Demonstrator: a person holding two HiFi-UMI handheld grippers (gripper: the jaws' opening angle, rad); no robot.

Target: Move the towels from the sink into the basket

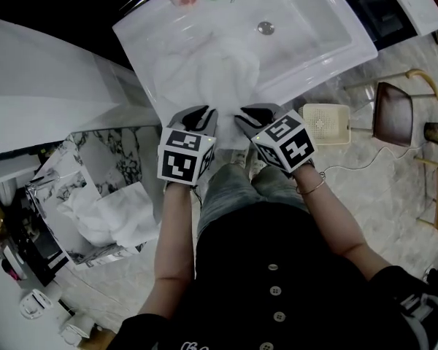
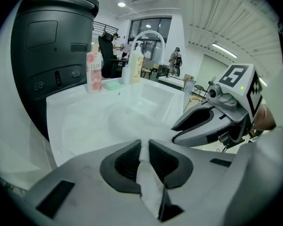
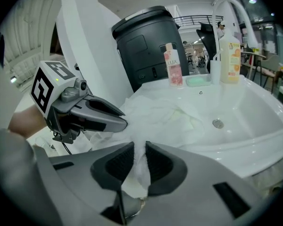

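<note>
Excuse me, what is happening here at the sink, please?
A person with a gripper in each hand is taking a white towel out of the sink. The left gripper and the right gripper both have their jaws closed on the near edge of the towel, side by side. Most of the towel lies in the sink, not yet lifted. The basket stands on the floor at the person's left, and another towel already lies in it.

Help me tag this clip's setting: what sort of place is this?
Probably a washbasin station inside an open office or lab: a white sink with faucet, a soap bottle on its ledge, and people in the room behind.
</note>
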